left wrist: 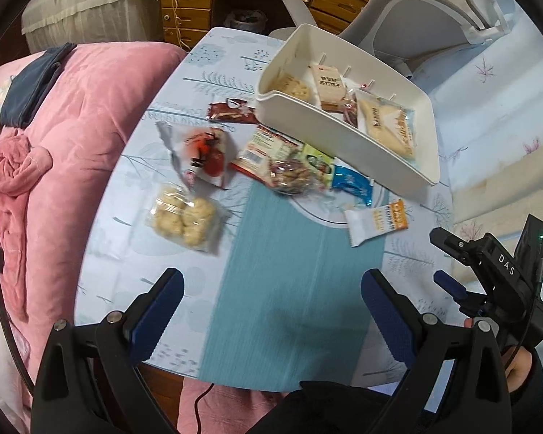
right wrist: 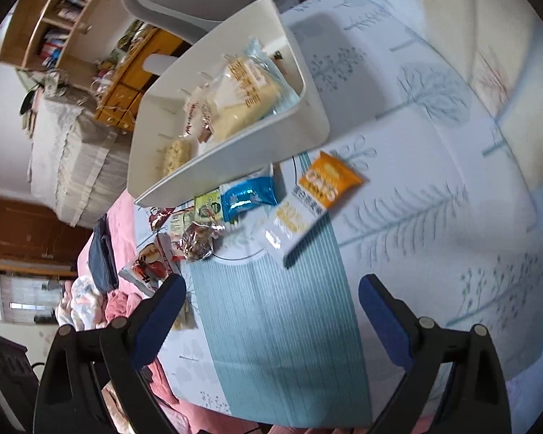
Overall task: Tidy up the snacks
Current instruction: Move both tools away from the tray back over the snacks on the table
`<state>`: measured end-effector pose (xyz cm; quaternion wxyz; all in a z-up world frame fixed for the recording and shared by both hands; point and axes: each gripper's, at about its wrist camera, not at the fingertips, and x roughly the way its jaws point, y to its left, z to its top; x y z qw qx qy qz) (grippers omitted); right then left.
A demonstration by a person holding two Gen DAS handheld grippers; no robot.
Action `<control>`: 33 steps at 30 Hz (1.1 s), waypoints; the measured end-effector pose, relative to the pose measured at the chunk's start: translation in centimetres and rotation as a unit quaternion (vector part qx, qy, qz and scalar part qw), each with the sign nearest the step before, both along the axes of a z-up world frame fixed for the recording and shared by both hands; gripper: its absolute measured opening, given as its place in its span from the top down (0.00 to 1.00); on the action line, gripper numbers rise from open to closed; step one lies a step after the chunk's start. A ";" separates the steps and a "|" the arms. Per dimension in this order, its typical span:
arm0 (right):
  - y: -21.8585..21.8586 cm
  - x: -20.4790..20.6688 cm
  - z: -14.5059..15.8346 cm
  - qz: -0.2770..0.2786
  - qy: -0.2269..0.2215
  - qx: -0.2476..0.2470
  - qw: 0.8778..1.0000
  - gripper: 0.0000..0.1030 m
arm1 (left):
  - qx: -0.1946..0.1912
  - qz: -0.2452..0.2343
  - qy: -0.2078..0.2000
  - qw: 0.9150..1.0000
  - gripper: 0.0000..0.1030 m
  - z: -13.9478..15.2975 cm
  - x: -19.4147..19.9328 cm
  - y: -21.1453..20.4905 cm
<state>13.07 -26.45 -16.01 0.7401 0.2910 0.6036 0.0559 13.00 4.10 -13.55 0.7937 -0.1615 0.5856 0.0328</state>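
A white bin (left wrist: 344, 133) (right wrist: 235, 152) stands at the table's far side with several snack packs in it. Loose snacks lie in front of it: a clear bag of pale puffs (left wrist: 182, 217), a red and white bag (left wrist: 206, 155), a dark red wrapper (left wrist: 231, 110), a nut pack (left wrist: 282, 166) (right wrist: 199, 240), a blue wrapper (left wrist: 353, 184) (right wrist: 248, 193), and an orange and white oat bar (left wrist: 376, 222) (right wrist: 313, 195). My left gripper (left wrist: 271, 285) is open and empty above the teal runner. My right gripper (right wrist: 271, 289) is open and empty; it also shows at the right in the left wrist view (left wrist: 449, 282).
The table (left wrist: 152, 271) has a pale tree-print cloth with a teal runner (left wrist: 293, 289). A pink quilt (left wrist: 72, 144) lies to its left. A grey chair (left wrist: 416, 25) and a wooden drawer cabinet (left wrist: 188, 0) stand behind. A patterned bed cover (left wrist: 506, 126) is at right.
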 end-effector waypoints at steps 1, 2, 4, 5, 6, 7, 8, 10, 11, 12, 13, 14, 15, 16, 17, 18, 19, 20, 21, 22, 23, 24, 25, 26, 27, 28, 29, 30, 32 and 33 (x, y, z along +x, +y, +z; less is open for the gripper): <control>0.2 -0.3 0.0 -0.008 0.002 -0.003 1.000 0.06 | 0.000 -0.006 -0.001 1.000 0.05 0.0 0.0 0.6; 0.5 -0.7 0.0 -0.017 0.004 -0.005 1.000 0.07 | 0.001 -0.014 -0.002 1.000 0.05 0.1 0.0 1.2; 1.2 -1.6 0.1 -0.044 0.009 -0.007 0.999 0.08 | 0.003 -0.038 -0.003 0.999 0.05 0.2 0.1 2.6; 1.7 -2.2 0.1 -0.059 0.010 -0.007 0.998 0.09 | 0.005 -0.047 -0.003 0.999 0.05 0.2 0.3 3.0; 2.0 -2.6 0.2 -0.069 0.010 -0.007 0.998 0.09 | 0.009 -0.060 -0.005 0.998 0.05 0.3 0.4 3.7; 2.6 -3.1 0.2 -0.082 0.010 -0.008 0.997 0.09 | 0.012 -0.075 -0.007 0.997 0.05 0.4 0.5 4.3; 3.0 -3.6 0.3 -0.092 0.008 -0.008 0.996 0.09 | 0.014 -0.086 -0.008 0.996 0.05 0.4 0.6 4.8; 4.1 -4.7 0.4 -0.114 0.004 -0.008 0.993 0.10 | 0.024 -0.117 -0.012 0.993 0.05 0.4 1.2 5.7; 4.7 -5.2 0.4 -0.124 0.002 -0.008 0.992 0.11 | 0.029 -0.128 -0.013 0.991 0.05 0.5 1.3 6.0; 5.3 -5.9 0.3 -0.137 -0.002 -0.008 0.991 0.11 | 0.038 -0.146 -0.016 0.988 0.05 0.4 1.6 6.5; 5.7 -6.3 0.3 -0.146 -0.004 -0.007 0.989 0.12 | 0.044 -0.156 -0.017 0.987 0.05 0.4 1.8 6.7; 6.1 -6.7 0.2 -0.155 -0.005 -0.007 0.988 0.13 | 0.051 -0.169 -0.019 0.984 0.05 0.3 2.0 6.9; 6.6 -7.2 0.1 -0.166 -0.006 -0.007 0.986 0.13 | 0.058 -0.182 -0.022 0.981 0.05 0.3 2.3 7.1; 7.0 -7.6 0.1 -0.176 -0.008 -0.006 0.984 0.14 | 0.069 -0.199 -0.025 0.977 0.05 0.2 2.6 7.3; 7.3 -7.9 0.0 -0.184 -0.010 -0.008 0.983 0.15 | 0.077 -0.209 -0.027 0.975 0.05 0.2 2.7 7.3; 7.7 -8.3 0.1 -0.191 -0.011 -0.014 0.981 0.16 | 0.087 -0.220 -0.029 0.971 0.05 0.2 3.0 7.4; 8.0 -8.6 0.1 -0.193 -0.013 -0.020 0.981 0.19 | 0.097 -0.232 -0.031 0.967 0.05 0.1 3.3 7.3; 8.4 -8.9 0.2 -0.195 -0.015 -0.029 0.980 0.20 | 0.106 -0.243 -0.034 0.964 0.05 0.1 3.6 7.3; 8.6 -9.1 0.3 -0.196 -0.017 -0.038 0.980 0.21 | 0.114 -0.254 -0.036 0.960 0.05 0.0 3.9 7.1; 8.7 -9.3 0.4 -0.197 -0.019 -0.044 0.979 0.22 | 0.120 -0.264 -0.039 0.956 0.05 -0.1 4.3 6.9; 8.9 -9.5 0.6 -0.197 -0.022 -0.051 0.979 0.22 | 0.126 -0.273 -0.041 0.953 0.05 -0.3 4.6 6.7; 9.0 -9.6 0.7 -0.197 -0.027 -0.058 0.978 0.22 | 0.132 -0.283 -0.045 0.949 0.05 -0.5 5.0 6.5; 9.0 -9.7 0.9 -0.197 -0.032 -0.066 0.978 0.22 | 0.140 -0.290 -0.046 0.946 0.05 -0.7 5.5 6.2; 9.0 -9.8 0.9 -0.196 -0.036 -0.073 0.977 0.22 | 0.146 -0.294 -0.045 0.944 0.05 -1.0 5.7 6.0; 8.9 -9.8 0.9 -0.195 -0.039 -0.080 0.977 0.22 | 0.155 -0.298 -0.042 0.941 0.05 -1.4 6.2 5.7; 8.7 -9.7 0.9 -0.195 -0.041 -0.085 0.976 0.22 | 0.163 -0.301 -0.037 0.939 0.05 -1.8 6.6 5.4; 8.6 -9.6 0.9 -0.195 -0.042 -0.088 0.976 0.22 | 0.172 -0.302 -0.031 0.937 0.05 -2.2 7.0 5.2; 8.5 -9.4 0.8 -0.195 -0.045 -0.091 0.976 0.22 | 0.181 -0.302 -0.021 0.936 0.05 -2.8 7.7 4.9; 8.2 -8.7 0.5 -0.193 -0.049 -0.097 0.975 0.23 | 0.189 -0.301 -0.009 0.935 0.05 -3.6 8.4 4.7; 7.9 -8.1 0.2 -0.192 -0.051 -0.102 0.975 0.24 | 0.194 -0.300 -0.001 0.934 0.05 -4.1 8.9 4.5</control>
